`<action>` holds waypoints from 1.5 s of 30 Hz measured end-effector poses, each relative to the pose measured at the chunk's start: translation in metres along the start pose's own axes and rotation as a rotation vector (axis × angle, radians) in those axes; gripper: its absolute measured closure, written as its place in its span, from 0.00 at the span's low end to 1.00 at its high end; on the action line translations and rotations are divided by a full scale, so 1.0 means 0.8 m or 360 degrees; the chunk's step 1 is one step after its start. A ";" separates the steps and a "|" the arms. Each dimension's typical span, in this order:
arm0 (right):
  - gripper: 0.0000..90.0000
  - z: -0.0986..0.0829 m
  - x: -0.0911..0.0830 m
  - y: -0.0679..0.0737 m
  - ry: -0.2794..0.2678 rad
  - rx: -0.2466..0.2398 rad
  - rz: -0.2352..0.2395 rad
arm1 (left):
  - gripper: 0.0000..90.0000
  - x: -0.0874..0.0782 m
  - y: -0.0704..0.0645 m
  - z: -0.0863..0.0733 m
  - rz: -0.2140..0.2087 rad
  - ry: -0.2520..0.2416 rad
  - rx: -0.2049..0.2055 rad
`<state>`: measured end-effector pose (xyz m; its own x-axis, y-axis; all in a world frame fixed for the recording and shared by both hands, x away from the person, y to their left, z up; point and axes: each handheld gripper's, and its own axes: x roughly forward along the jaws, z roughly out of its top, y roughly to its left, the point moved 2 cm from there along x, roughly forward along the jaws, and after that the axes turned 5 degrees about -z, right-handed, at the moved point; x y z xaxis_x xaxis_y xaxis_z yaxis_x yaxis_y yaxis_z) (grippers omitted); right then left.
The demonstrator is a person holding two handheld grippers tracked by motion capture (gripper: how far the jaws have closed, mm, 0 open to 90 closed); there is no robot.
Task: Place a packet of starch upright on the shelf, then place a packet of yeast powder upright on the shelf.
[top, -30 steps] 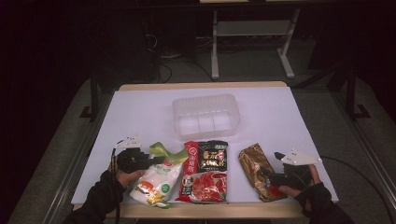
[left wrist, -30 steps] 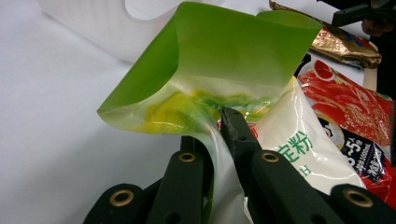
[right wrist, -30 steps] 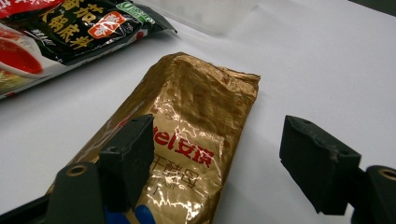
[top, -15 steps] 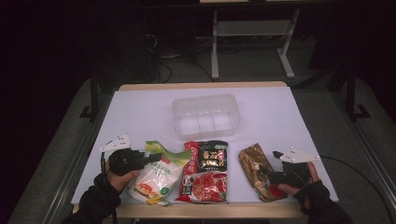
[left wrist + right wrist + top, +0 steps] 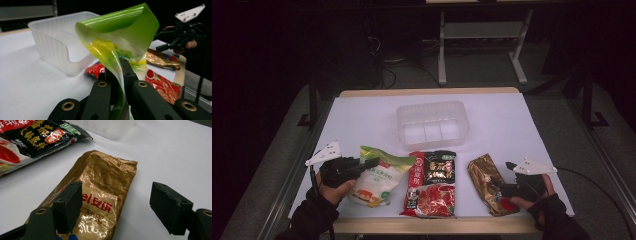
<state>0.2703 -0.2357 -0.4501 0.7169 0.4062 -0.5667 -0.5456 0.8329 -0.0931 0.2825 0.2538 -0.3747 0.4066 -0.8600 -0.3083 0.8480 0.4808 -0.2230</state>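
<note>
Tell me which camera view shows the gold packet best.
The right gripper view: the gold packet lies close up with its crinkled foil and red lettering legible, between the open jaws of the right gripper. The high view shows it small, whole, lying right of the red packet. The left gripper view catches only a distant sliver.

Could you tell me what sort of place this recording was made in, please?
Probably a lab or workshop recording station: a white-topped table in a dark room, cables on the floor, and a metal-framed stand behind it.
</note>
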 end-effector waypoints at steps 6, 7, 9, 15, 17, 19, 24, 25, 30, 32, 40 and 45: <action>0.28 0.000 0.001 0.000 0.0001 0.0002 0.0001 | 0.97 -0.008 -0.004 0.011 0.0054 -0.0066 0.0045; 0.28 0.000 0.001 0.000 0.0000 0.0004 0.0002 | 0.97 -0.009 -0.003 0.012 0.0058 -0.0072 0.0045; 0.28 0.000 0.001 -0.001 -0.0002 0.0001 0.0004 | 0.97 -0.012 -0.001 0.014 0.0091 -0.0089 0.0041; 0.28 -0.001 -0.001 0.000 -0.0008 0.0004 -0.0004 | 0.97 -0.013 0.000 0.021 0.0145 -0.0128 0.0060; 0.28 -0.001 -0.003 0.001 -0.0012 0.0004 -0.0006 | 0.97 -0.012 0.002 0.024 0.0161 -0.0137 0.0064; 0.28 -0.002 -0.005 0.000 -0.0016 -0.0002 -0.0006 | 0.97 -0.013 0.003 0.028 0.0187 -0.0157 0.0063; 0.28 -0.003 -0.005 0.000 -0.0019 -0.0002 -0.0006 | 0.97 -0.012 0.005 0.034 0.0233 -0.0202 0.0055; 0.28 -0.003 -0.005 0.000 -0.0019 -0.0002 -0.0006 | 0.97 -0.012 0.006 0.035 0.0238 -0.0215 0.0048; 0.28 -0.002 -0.007 0.001 -0.0019 0.0000 -0.0009 | 0.97 -0.001 0.007 0.046 0.0280 -0.0251 0.0036; 0.28 -0.002 -0.007 0.001 -0.0024 -0.0003 -0.0010 | 0.97 0.004 0.008 0.051 0.0291 -0.0278 0.0017; 0.28 -0.004 -0.007 0.000 -0.0015 0.0007 -0.0015 | 0.97 0.037 0.014 0.079 0.0325 -0.0362 -0.0058; 0.28 -0.006 -0.007 -0.001 -0.0010 0.0014 -0.0019 | 0.97 0.059 0.017 0.101 0.0342 -0.0388 -0.0071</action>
<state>0.2646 -0.2406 -0.4506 0.7261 0.3984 -0.5604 -0.5330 0.8410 -0.0928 0.3407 0.2060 -0.3179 0.6485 -0.7512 -0.1236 0.7206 0.6580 -0.2187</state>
